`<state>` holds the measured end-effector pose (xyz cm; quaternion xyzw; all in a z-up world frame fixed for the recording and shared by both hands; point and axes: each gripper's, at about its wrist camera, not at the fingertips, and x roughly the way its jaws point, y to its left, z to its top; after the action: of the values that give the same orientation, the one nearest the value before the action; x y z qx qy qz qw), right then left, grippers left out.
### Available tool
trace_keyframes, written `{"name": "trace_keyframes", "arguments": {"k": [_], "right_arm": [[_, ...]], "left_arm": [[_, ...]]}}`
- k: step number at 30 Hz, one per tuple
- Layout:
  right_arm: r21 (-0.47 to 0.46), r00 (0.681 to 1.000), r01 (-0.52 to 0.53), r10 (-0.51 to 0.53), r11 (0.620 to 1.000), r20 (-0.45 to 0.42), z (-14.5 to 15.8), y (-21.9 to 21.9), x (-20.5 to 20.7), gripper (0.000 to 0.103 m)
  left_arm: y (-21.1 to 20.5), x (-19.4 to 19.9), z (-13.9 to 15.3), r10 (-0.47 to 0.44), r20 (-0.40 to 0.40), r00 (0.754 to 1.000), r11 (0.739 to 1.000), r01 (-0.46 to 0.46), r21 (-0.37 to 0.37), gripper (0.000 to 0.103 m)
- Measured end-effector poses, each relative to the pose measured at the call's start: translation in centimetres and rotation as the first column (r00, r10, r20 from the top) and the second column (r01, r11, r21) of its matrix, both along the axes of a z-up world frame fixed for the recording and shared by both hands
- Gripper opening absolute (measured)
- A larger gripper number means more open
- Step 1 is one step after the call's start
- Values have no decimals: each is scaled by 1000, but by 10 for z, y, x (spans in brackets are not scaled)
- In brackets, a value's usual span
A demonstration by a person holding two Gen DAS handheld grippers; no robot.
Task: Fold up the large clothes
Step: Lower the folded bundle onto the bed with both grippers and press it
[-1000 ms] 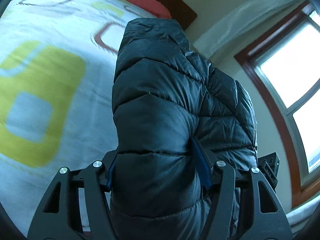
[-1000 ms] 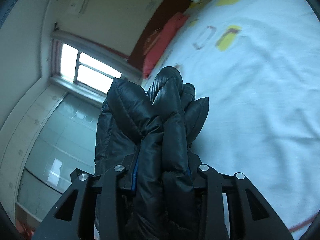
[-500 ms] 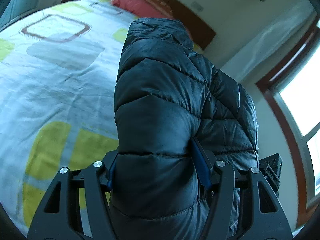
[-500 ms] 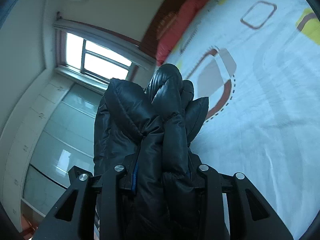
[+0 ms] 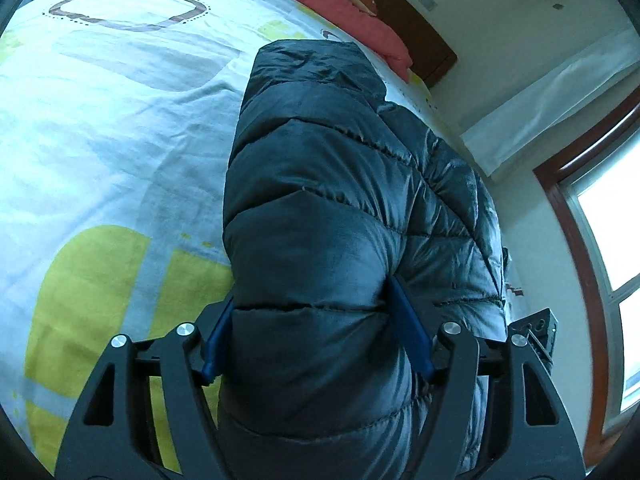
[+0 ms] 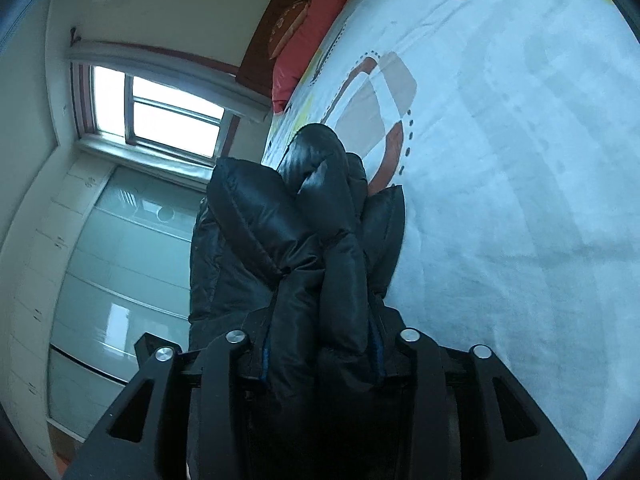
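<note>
A dark quilted puffer jacket (image 5: 320, 184) fills the middle of the left wrist view, bunched between the blue pads (image 5: 410, 336) of my left gripper (image 5: 312, 304). The jaws are opening, and the padding still bulges against both pads. In the right wrist view, several folds of the same jacket (image 6: 288, 232) stand up between the fingers of my right gripper (image 6: 320, 348). Its jaws are opening too, with cloth still packed between them. The jacket hangs just above a bed (image 5: 100, 128) with a white sheet printed in yellow and brown shapes. The lower part of the jacket is hidden.
Red pillows (image 5: 340, 12) lie against a dark wooden headboard (image 5: 420, 32) at the far end of the bed. A window (image 6: 160, 116) with a brown frame and a white curtain (image 5: 540, 100) is on the side wall. Pale wardrobe doors (image 6: 100, 280) stand beside the bed.
Both grippers have carried the jacket across the bed and slightly down, so the sheet's pattern slid through both views. The blue pads stand a little wider apart than before.
</note>
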<state>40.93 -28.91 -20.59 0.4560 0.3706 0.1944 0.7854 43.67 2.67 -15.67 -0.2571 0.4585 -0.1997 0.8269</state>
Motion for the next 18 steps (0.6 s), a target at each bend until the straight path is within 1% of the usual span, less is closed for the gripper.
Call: {"name": "trace_keyframes", "arguments": {"k": [2,3,4,6,7,9,11,14,15,18], "right_arm": [[-53,1000,8,-9,999,-5,8,-1,-6,54],[-69,1000,12,-12,998,-4,11,0,-6,62],[-83,1000,12,-11,996,3,16,-1,-14,66],[-86,1000,9,-9,996,9,18,-3,-26,69],[-92,1000,17,-16,996,3,19,-4,-36,71],[-85,1000,20,-20,996,3,19,-3,-51,72],[-66,999,32,-32,997,1,16,-1,-70,73],[-7,999,51,-51,999,9,12,0,-101,77],[11,999,50,-50,999,9,10,2,-110,79],[39,999,39,-39,998,2,4,14,-127,80]], "left_arm": [[15,-14,-1,9,8,1000,1000,-9,-7,73],[20,-20,0,17,11,1000,1000,-17,-18,74],[26,-25,-1,24,11,1000,999,-23,-29,75],[37,-43,-1,36,12,999,997,-35,-68,79],[40,-49,-2,38,10,999,996,-38,-78,80],[49,-68,-6,52,2,999,994,-52,-99,82],[53,-85,-9,67,-3,998,991,-67,-119,84],[50,-108,-15,68,-14,998,985,-69,-158,86],[49,-113,-17,65,-17,998,984,-67,-167,88],[47,-127,-27,67,-27,997,976,-71,-204,91]]}}
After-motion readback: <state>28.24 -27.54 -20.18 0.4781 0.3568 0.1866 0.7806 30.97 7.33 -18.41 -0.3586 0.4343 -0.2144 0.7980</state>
